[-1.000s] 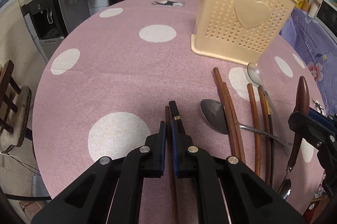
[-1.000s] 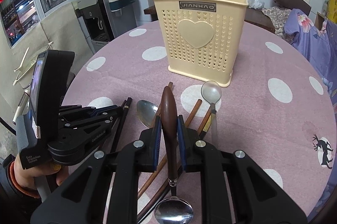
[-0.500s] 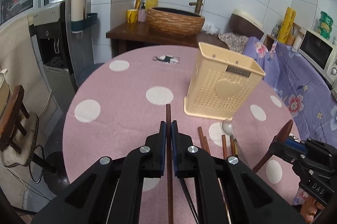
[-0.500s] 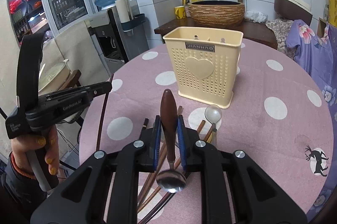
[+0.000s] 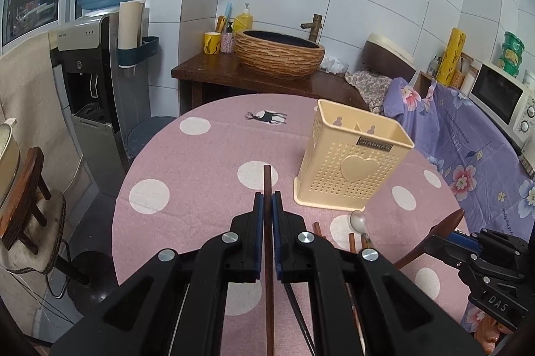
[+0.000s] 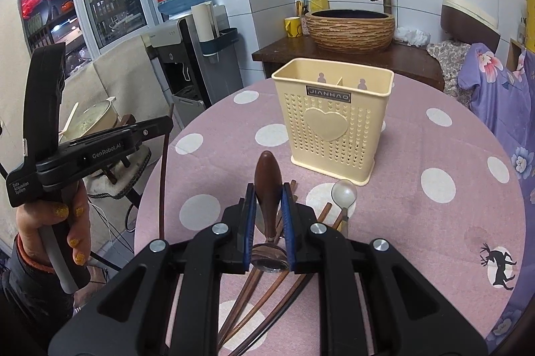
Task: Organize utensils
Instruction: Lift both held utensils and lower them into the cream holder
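Observation:
My left gripper [image 5: 267, 198] is shut on a brown chopstick [image 5: 267, 182] and holds it high above the pink dotted table [image 5: 200, 175]. It shows at the left of the right wrist view [image 6: 167, 121], the chopstick [image 6: 164, 175] hanging down. My right gripper [image 6: 267, 188] is shut on the wooden handle of a spoon [image 6: 266, 185], its metal bowl [image 6: 269, 259] below the jaws. The cream utensil holder [image 6: 334, 118] stands upright ahead; it also shows in the left wrist view [image 5: 354, 162]. Several chopsticks [image 6: 260, 299] and a metal spoon [image 6: 343, 192] lie on the table.
A water dispenser [image 5: 90, 81] and a wooden stool [image 5: 26, 198] stand left of the table. A wash basin [image 5: 279, 53] on a dark counter is behind it. A purple floral cloth [image 5: 468, 148] covers furniture at the right.
Both grippers have risen well above the table, each carrying its utensil. The holder now looks farther and lower in both views.

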